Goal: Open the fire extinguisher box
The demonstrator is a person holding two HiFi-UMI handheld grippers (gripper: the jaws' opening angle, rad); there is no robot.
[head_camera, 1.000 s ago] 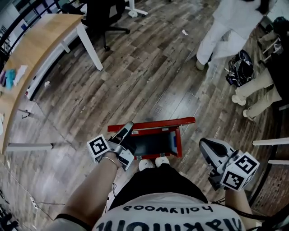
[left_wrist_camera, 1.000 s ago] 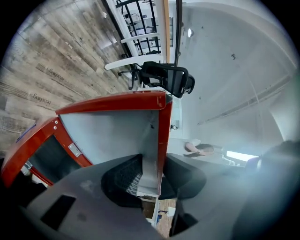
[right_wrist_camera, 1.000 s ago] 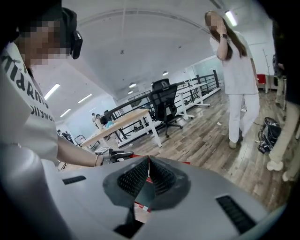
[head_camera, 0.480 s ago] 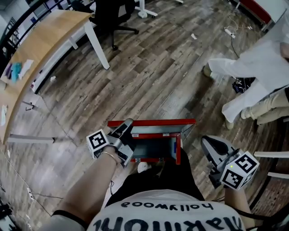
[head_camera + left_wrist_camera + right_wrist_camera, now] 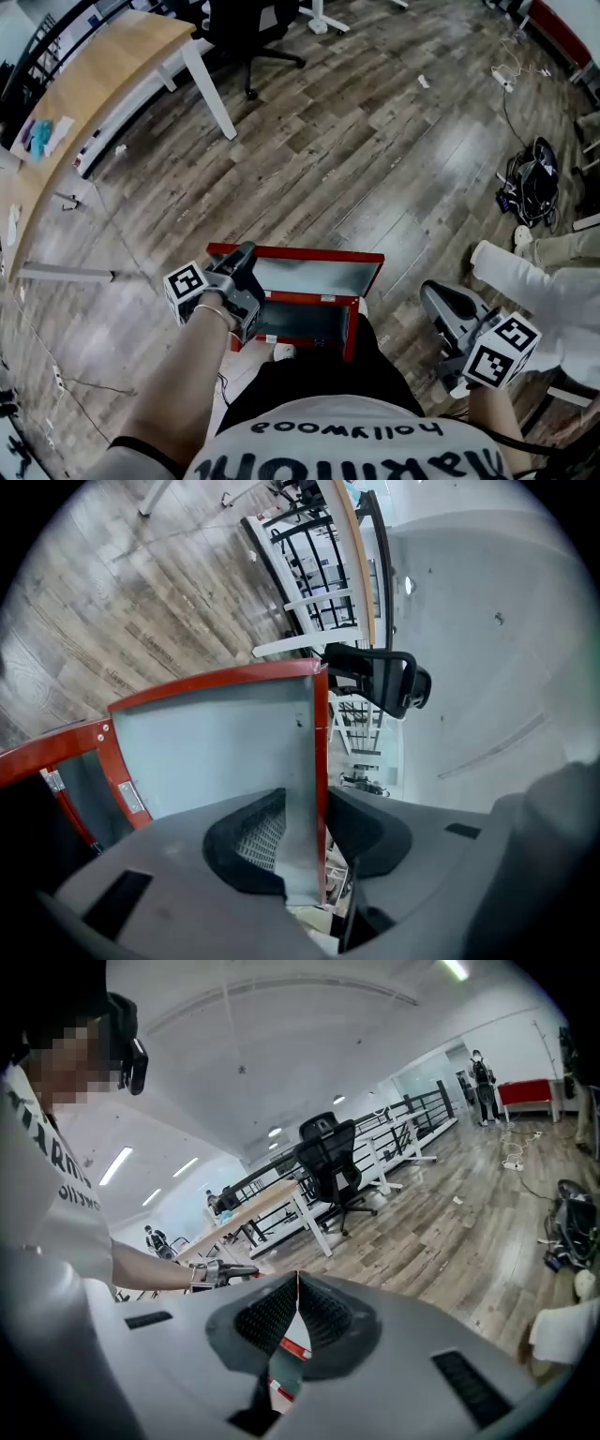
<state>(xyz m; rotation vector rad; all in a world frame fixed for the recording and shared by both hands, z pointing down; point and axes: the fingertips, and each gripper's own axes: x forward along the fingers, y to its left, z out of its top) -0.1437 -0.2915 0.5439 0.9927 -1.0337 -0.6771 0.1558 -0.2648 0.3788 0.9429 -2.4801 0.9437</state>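
The red fire extinguisher box point(image 5: 349, 330) stands on the wood floor right in front of my feet. Its lid point(image 5: 319, 274), red-rimmed with a grey inner face, is swung up and away from me. My left gripper point(image 5: 246, 255) is shut on the lid's left edge. In the left gripper view that lid's point(image 5: 216, 752) red edge runs straight between the pads of the left gripper point(image 5: 305, 832). My right gripper point(image 5: 433, 294) hangs to the right of the box, apart from it. In its own view the right gripper point(image 5: 297, 1283) has its pads touching with nothing between them.
A wooden desk point(image 5: 84, 103) with white legs point(image 5: 211, 89) stands far left, a black office chair point(image 5: 246, 28) beyond it. A black bundle with cables point(image 5: 532, 187) lies on the floor at right. A person's white-trousered leg point(image 5: 530, 279) is close behind my right gripper.
The lid has swung further up and open with my left gripper on its edge. The person in white has moved off to the right. My right gripper has stayed in place.
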